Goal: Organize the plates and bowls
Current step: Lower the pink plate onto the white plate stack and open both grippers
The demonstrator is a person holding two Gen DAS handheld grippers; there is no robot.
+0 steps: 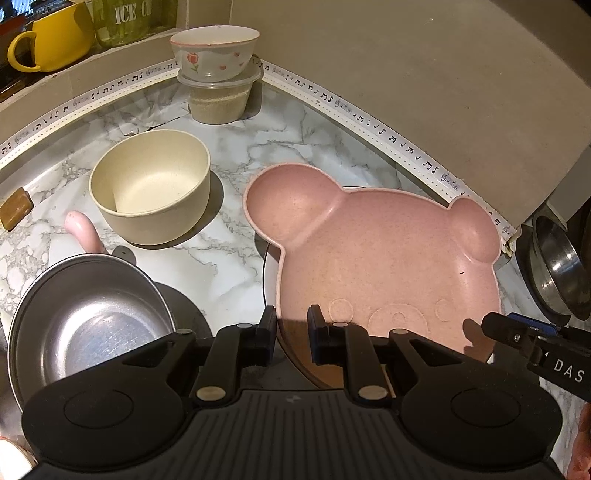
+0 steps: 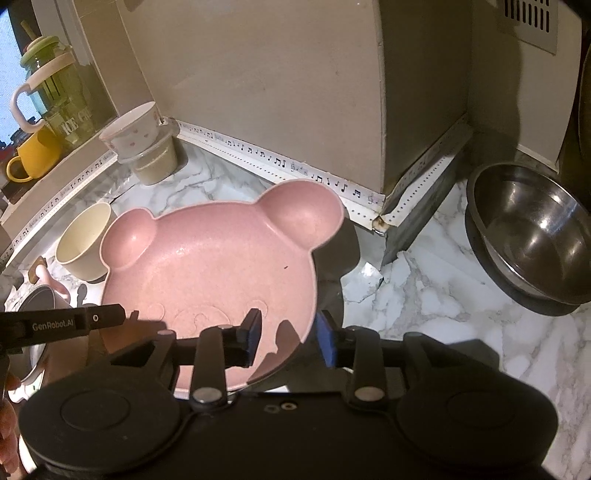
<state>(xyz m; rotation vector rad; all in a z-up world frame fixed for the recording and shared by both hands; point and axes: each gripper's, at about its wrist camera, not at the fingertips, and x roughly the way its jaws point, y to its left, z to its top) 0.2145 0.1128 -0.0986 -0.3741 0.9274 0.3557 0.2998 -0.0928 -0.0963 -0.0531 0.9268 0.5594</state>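
Note:
A pink bear-shaped plate (image 1: 376,254) lies on a darker round plate (image 1: 306,365) on the marble counter; it also shows in the right wrist view (image 2: 210,266). My left gripper (image 1: 291,325) is open, its fingers straddling the near left rim of the plates. My right gripper (image 2: 286,332) is open around the pink plate's near right rim. A cream bowl (image 1: 151,188) stands left of the plate. A steel bowl (image 1: 88,321) sits at the near left. Another steel bowl (image 2: 532,236) stands at the right.
A flower-painted bowl (image 1: 214,51) sits on a lidded plastic tub (image 1: 218,99) in the back corner. A yellow mug (image 1: 51,37) and a green jar (image 1: 125,18) stand on the ledge. Beige walls (image 2: 266,92) close off the back. A pink handle (image 1: 83,230) lies near the cream bowl.

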